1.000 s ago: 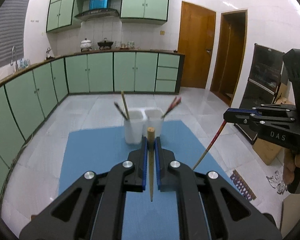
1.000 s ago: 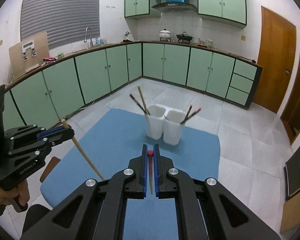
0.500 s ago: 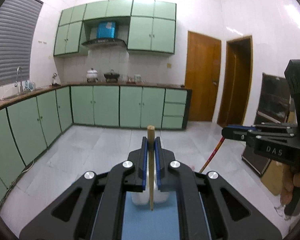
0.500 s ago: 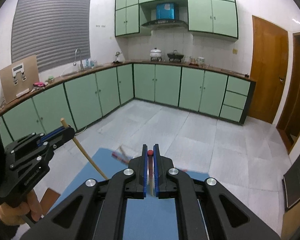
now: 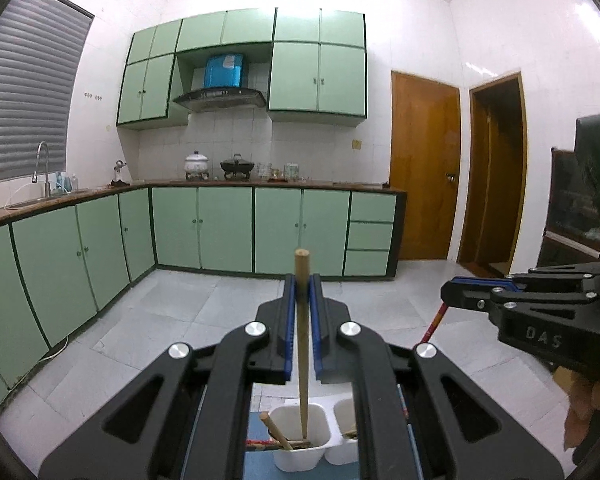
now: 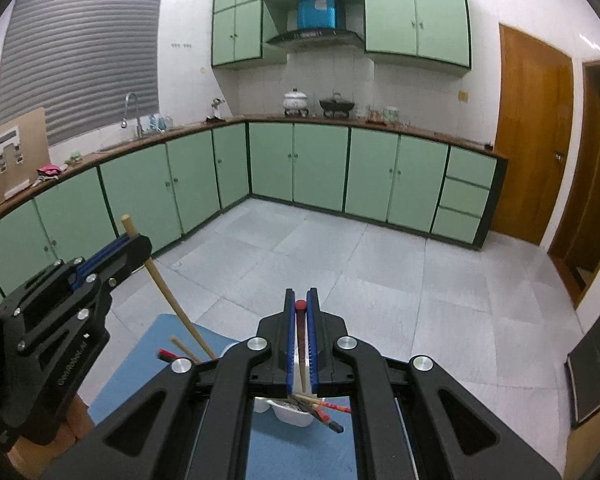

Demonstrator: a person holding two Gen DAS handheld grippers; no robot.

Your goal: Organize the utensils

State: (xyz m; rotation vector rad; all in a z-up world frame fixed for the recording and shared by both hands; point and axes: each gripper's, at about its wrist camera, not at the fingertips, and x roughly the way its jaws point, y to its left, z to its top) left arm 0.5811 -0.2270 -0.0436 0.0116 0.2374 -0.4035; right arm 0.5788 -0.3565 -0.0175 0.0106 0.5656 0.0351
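My left gripper [image 5: 302,279] is shut on a plain wooden chopstick [image 5: 302,344] that stands upright, its lower tip down inside the left white cup [image 5: 296,460]. That cup holds a wooden and a dark red-ended chopstick. The right white cup [image 5: 340,454] touches it. My right gripper [image 6: 300,294] is shut on a red-topped chopstick [image 6: 301,352], whose tip hangs just above a white cup [image 6: 296,418] with several red chopsticks. Each gripper also shows in the other's view: the right gripper [image 5: 456,292] and the left gripper [image 6: 134,242].
The cups stand on a blue mat [image 6: 140,364], mostly hidden under the gripper bodies. Beyond lie a grey tiled floor [image 6: 360,264], green cabinets [image 5: 224,228] and wooden doors [image 5: 424,168]. A hand [image 5: 588,400] holds the right gripper's handle.
Both grippers have moved forward over the mat with their chopsticks. The cups, once ahead of the fingers, now sit beneath them, and the wooden chopstick's tip has entered the left cup.
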